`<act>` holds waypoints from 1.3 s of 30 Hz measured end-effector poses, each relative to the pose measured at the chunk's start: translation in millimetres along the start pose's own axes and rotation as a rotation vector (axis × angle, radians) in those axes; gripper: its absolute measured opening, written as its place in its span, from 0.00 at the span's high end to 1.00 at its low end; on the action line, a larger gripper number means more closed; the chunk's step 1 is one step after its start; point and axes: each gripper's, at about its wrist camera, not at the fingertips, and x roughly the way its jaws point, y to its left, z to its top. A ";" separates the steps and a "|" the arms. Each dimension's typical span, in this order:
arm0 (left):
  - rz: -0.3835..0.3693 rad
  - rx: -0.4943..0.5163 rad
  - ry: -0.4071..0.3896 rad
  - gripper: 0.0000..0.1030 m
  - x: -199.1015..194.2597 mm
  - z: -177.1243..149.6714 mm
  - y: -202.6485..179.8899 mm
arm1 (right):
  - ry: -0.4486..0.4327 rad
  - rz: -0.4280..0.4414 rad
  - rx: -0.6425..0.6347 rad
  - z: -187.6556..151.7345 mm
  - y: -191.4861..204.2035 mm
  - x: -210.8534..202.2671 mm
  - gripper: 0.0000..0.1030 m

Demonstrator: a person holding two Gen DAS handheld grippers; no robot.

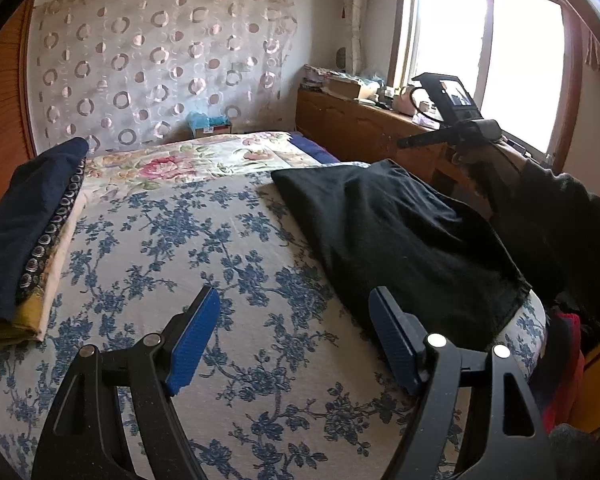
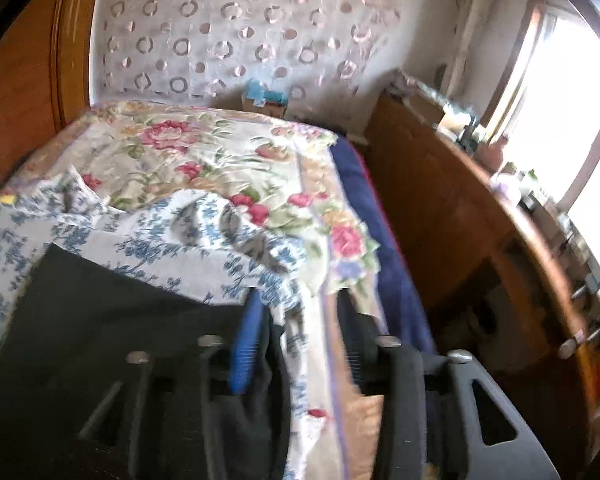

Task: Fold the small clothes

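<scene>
A black garment (image 1: 400,232) lies flat on the right side of the bed's blue-flowered sheet (image 1: 172,264). My left gripper (image 1: 296,304) hangs open low over the sheet, its right finger (image 1: 396,340) at the garment's near edge and nothing between the pads. A hand in a dark sleeve holds my right gripper (image 1: 448,132) raised above the garment's far right corner. In the blurred right wrist view the right gripper (image 2: 300,312) has its jaws apart with only bedding showing between them. There the black garment (image 2: 100,320) lies down to the left, under the left finger.
At the left of the bed a folded stack has a navy garment (image 1: 24,220) on top. A rose-patterned quilt (image 2: 204,160) covers the far end. A cluttered wooden cabinet (image 1: 360,124) runs under the window on the right. Something red (image 1: 568,360) hangs off the bed's near right edge.
</scene>
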 end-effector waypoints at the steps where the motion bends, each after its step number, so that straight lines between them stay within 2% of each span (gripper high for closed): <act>1: -0.004 0.001 0.004 0.25 1.2 0.0 -1.7 | 0.003 0.013 0.007 -4.3 0.5 -2.9 0.58; 5: -0.022 0.014 0.012 0.25 4.6 -0.8 -11.5 | -0.013 0.089 0.011 -26.9 1.4 -27.7 0.58; 17: -0.054 0.048 0.081 0.25 23.3 -10.5 -38.8 | -0.039 0.275 -0.013 -140.0 -3.3 -123.2 0.58; 21: -0.055 0.060 0.112 0.25 29.8 -14.0 -44.3 | -0.012 0.320 -0.016 -165.8 -12.5 -130.8 0.44; 26: -0.057 0.072 0.134 0.25 33.7 -16.3 -50.3 | 0.008 0.285 -0.043 -180.6 -16.8 -136.3 0.43; 33: -0.094 0.091 0.156 0.25 35.6 -21.3 -58.8 | -0.025 0.279 -0.025 -183.1 -31.5 -157.1 0.43; 35: -0.113 0.094 0.163 0.30 35.3 -22.3 -60.3 | -0.034 0.280 -0.026 -184.4 -33.3 -163.8 0.43; 37: -0.129 0.096 0.181 0.41 36.3 -24.3 -61.8 | -0.041 0.295 -0.024 -186.5 -34.7 -170.7 0.43; 39: -0.146 0.099 0.202 0.48 38.0 -27.2 -63.3 | -0.044 0.309 -0.029 -188.9 -31.7 -175.8 0.43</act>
